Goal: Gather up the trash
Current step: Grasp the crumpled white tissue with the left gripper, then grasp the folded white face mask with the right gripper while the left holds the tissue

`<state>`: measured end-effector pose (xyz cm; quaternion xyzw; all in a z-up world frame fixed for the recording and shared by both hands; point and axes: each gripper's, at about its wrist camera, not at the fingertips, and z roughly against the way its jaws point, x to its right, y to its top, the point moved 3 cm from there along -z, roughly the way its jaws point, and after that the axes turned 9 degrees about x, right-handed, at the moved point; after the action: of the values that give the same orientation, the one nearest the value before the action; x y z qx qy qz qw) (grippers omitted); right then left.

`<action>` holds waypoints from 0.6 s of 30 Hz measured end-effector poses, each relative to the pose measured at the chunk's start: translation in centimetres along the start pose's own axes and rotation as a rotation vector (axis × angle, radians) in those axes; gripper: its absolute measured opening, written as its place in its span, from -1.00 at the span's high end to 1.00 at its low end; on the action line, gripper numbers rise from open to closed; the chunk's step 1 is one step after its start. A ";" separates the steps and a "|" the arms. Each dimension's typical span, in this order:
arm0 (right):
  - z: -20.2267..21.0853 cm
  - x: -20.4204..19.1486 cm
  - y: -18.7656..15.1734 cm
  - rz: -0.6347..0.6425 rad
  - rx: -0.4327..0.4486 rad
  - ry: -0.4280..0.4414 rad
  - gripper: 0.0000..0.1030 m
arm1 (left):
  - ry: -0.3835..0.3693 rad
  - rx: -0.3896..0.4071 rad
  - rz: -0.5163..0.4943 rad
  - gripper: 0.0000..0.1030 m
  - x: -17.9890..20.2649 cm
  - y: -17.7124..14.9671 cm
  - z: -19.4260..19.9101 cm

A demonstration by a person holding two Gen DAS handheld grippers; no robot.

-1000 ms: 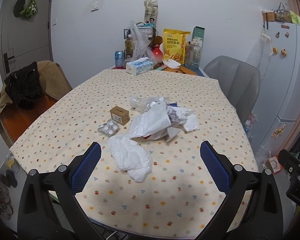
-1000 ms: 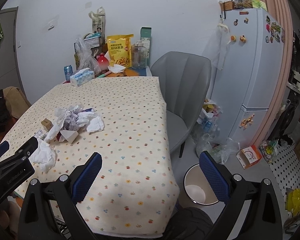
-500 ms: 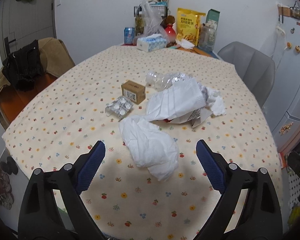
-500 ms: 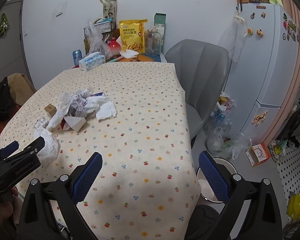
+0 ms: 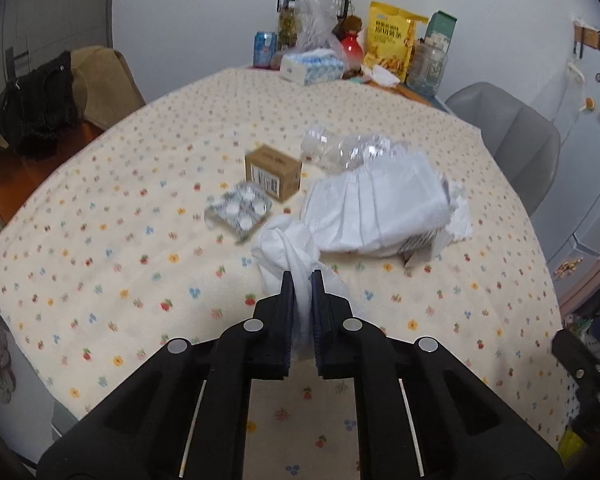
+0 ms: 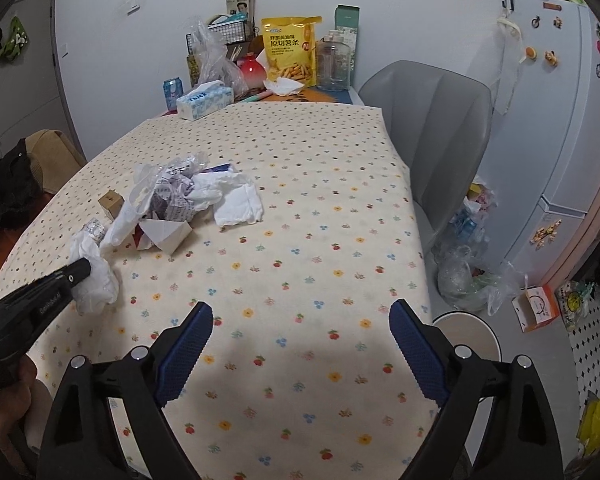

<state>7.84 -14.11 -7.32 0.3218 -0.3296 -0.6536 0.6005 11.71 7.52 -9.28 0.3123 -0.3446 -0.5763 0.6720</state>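
Dining surface (image 6: 308, 208) under a cream cloth printed with small flowers and fruit, seen from its near edge. Left tongs (image 5: 301, 280), jaws just drawn together, pinching the near fold of a crumpled white plastic bag (image 5: 288, 248) that lies on the cloth. Right tongs (image 6: 300, 320) spread wide over bare cloth, jaws just narrowed slightly, nothing between them. Beyond the bag, a loose heap of trash: a small brown carton (image 5: 273, 168), a blister pack (image 5: 240, 210) just in front of it, a clear crushed bottle (image 5: 340, 146), a folded white bag (image 5: 376, 208) and white tissue (image 6: 240, 202). At the far end against the white wall: a tissue pack (image 6: 205, 100), a blue can (image 6: 173, 90), a yellow snack pouch (image 6: 290, 54), a glass jar (image 6: 333, 66) and a wire basket (image 6: 228, 32). A grey chair (image 6: 432, 120) stands at the right side, a refrigerator (image 6: 552, 128) with magnets beyond it. On the floor between them, filled plastic bags (image 6: 468, 276) and the rim of a round bin (image 6: 472, 332). A brown chair (image 5: 96, 80) draped with dark clothing stands at the left
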 end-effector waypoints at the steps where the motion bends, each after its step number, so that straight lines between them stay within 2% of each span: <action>1: -0.1 -0.3 0.2 0.000 -0.002 0.012 -0.66 | 0.005 0.018 -0.001 0.83 0.0 0.5 0.4; 4: -0.3 -1.4 1.0 0.013 0.003 0.040 -0.63 | 0.022 0.070 0.003 0.83 -0.3 2.1 1.2; 7: -0.5 -2.6 1.9 0.025 0.005 0.074 -0.57 | 0.034 0.087 0.009 0.83 -0.7 3.2 1.3; 13: -1.2 -5.3 3.7 0.038 0.006 0.147 -0.41 | 0.053 0.092 0.026 0.83 -2.0 4.2 0.4; 18: -1.9 -7.5 5.1 0.047 0.009 0.201 -0.40 | 0.063 0.092 0.041 0.83 -2.8 4.5 -0.7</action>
<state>12.85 -7.01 -4.11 0.3808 -0.2779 -0.6022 0.6442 14.47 10.94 -6.30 0.3535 -0.3557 -0.5358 0.6793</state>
